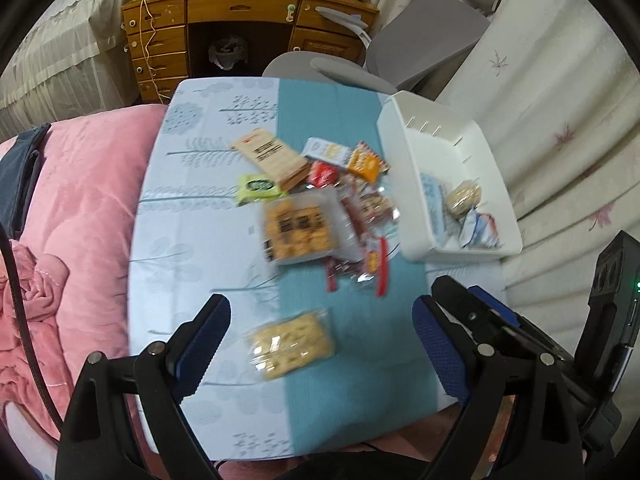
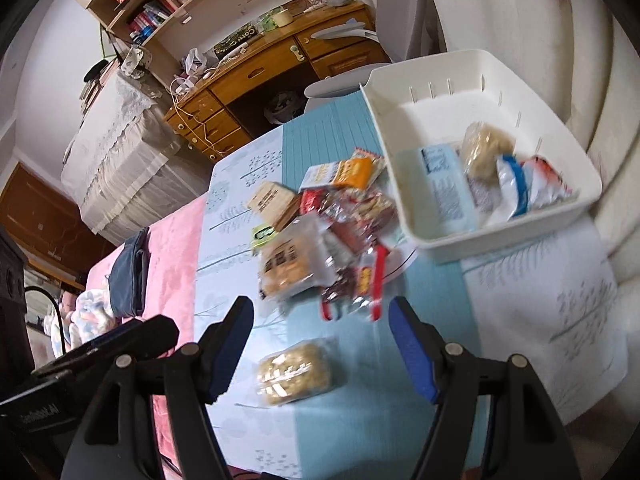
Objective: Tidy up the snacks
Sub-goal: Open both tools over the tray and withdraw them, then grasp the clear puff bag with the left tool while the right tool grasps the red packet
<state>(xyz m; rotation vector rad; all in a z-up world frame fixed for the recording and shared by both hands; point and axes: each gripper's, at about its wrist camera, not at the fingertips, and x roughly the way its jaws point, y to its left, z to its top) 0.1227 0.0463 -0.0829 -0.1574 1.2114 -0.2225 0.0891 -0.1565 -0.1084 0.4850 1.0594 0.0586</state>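
We see both the left gripper [image 1: 320, 336] and right gripper [image 2: 320, 340] wide open and empty; only the right wrist view shows the bookshelf [image 2: 168, 4].

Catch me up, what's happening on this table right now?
Snacks are being sorted into the white bin, which already holds a few packets. Most of the snack pile sits loose on the tablecloth. Both the left gripper and the right gripper are empty, jaws open, above a lone cracker pack.
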